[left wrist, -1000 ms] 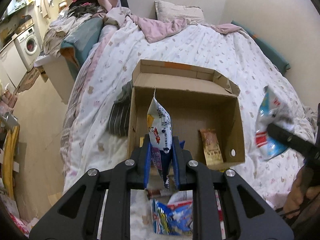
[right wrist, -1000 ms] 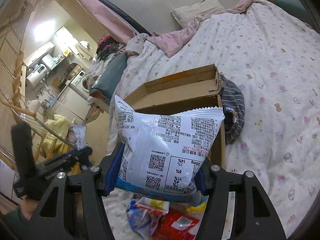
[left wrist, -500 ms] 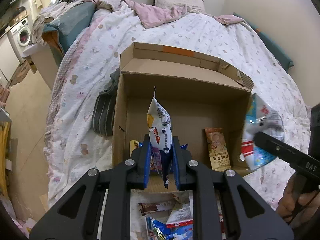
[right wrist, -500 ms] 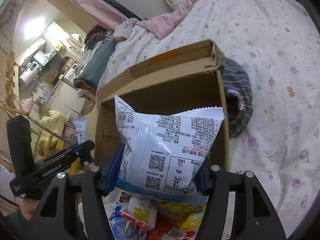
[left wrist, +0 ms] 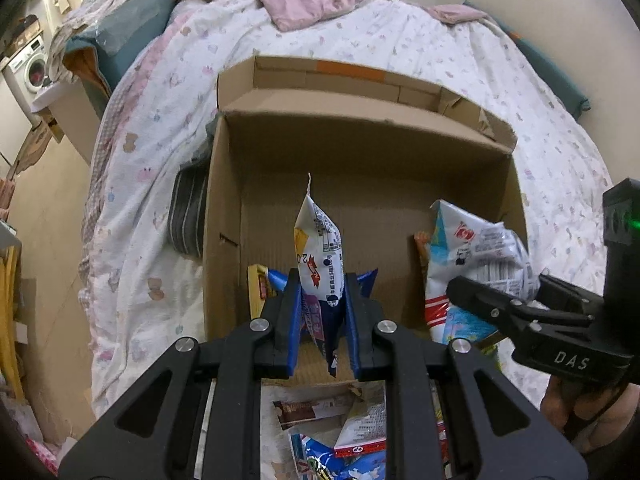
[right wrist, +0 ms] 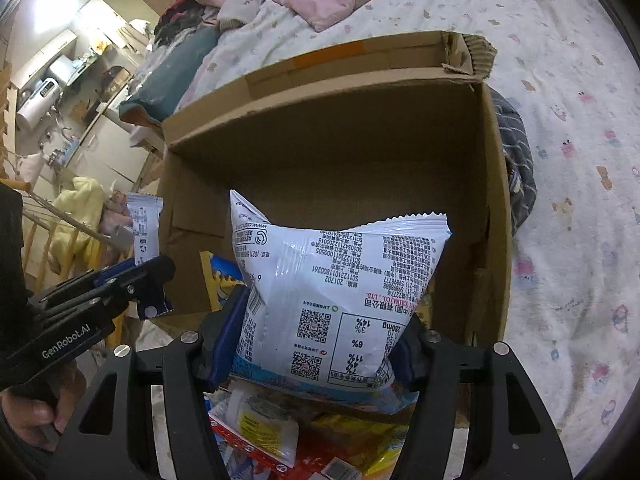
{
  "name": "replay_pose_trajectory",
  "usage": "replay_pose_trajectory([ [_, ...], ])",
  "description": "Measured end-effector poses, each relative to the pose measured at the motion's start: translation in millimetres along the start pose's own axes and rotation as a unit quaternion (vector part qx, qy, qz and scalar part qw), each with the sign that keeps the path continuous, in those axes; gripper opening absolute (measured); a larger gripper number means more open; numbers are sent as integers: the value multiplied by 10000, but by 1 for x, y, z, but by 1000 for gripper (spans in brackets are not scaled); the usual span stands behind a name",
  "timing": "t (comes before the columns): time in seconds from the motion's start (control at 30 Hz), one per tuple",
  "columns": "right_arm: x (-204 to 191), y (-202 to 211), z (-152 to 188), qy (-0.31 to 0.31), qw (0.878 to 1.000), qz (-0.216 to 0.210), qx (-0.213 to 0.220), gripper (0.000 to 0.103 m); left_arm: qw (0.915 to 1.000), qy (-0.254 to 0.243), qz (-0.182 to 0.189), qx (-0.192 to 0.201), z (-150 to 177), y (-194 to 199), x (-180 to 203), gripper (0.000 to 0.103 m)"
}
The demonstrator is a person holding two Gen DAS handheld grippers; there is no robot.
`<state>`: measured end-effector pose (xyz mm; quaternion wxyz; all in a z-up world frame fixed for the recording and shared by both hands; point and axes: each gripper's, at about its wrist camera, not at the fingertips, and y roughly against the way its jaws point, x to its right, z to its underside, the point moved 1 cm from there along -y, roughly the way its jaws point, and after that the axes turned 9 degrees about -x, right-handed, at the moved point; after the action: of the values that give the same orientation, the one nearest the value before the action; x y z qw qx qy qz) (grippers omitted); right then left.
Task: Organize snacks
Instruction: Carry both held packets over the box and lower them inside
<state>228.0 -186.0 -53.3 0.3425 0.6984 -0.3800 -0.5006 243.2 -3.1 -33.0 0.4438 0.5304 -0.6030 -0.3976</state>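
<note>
An open cardboard box lies on the bed, its opening toward me; it also shows in the right wrist view. My left gripper is shut on a small white snack packet, held upright at the box's near edge. My right gripper is shut on a large white and blue snack bag, held over the box's near side; it shows in the left wrist view at the box's right. Other packets lie inside the box.
Loose snack packets lie on the bed below the grippers, also in the right wrist view. A striped garment lies against the box's left side. Pillows and pink bedding lie at the far end. The floor is at left.
Both grippers have moved forward toward the box with their packets. The large bag is now over the box's right near corner.
</note>
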Motion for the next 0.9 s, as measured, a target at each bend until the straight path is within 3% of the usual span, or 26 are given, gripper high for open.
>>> replay_pose_trajectory([
  [0.73, 10, -3, -2, -152, 9998, 33, -134, 67, 9996, -217, -152, -92, 8, -7, 8, 18],
  [0.8, 11, -3, -2, -158, 9998, 34, -130, 68, 9996, -210, -127, -114, 9, -7, 7, 21],
  [0.9, 11, -3, -3, -183, 9998, 20, -110, 69, 9997, -221, -102, -67, 8, -5, 6, 44],
])
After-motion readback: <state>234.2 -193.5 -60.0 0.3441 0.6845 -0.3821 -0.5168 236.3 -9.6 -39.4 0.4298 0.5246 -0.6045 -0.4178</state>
